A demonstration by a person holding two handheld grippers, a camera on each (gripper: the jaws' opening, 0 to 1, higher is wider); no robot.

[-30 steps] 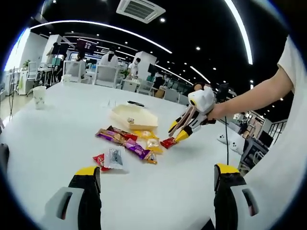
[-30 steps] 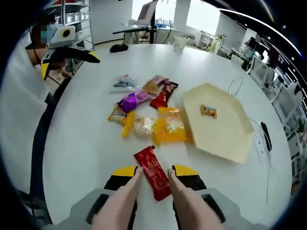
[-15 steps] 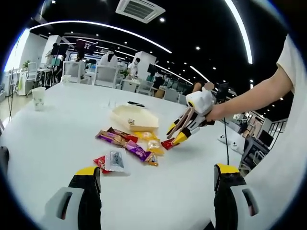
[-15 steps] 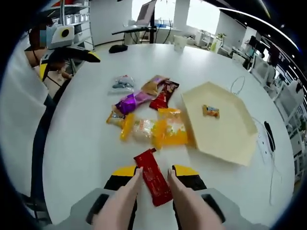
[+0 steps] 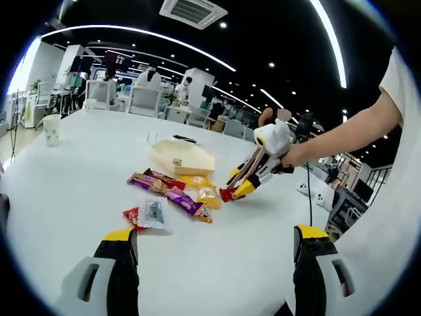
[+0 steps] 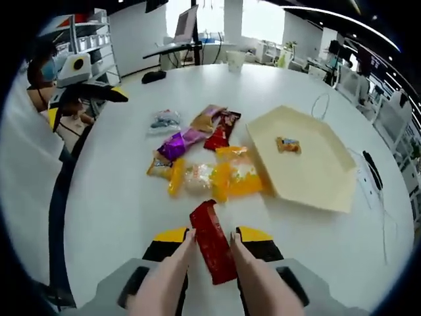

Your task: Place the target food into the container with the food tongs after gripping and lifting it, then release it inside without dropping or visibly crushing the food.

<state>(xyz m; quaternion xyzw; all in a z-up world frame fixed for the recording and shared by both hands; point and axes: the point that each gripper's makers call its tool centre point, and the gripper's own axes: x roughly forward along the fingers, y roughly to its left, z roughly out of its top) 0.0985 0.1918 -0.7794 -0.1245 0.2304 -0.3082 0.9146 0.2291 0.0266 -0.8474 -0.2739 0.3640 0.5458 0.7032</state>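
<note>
Red packet (image 6: 212,242): near edge of tray (image 6: 309,187), clamped mid-length between the tongs (image 6: 209,263) in right gripper (image 6: 212,238).
Handling: probably light, crinkly, slippery; grip gently mid-body.
Left gripper (image 5: 214,247): wide open, empty.

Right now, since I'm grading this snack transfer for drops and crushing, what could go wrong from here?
The red packet is pinched between the tongs near one end, so it could swing or slip out on the way. The route to the tray passes over the yellow packets, which a low carry might snag. Squeezing harder could visibly crush it.
</note>
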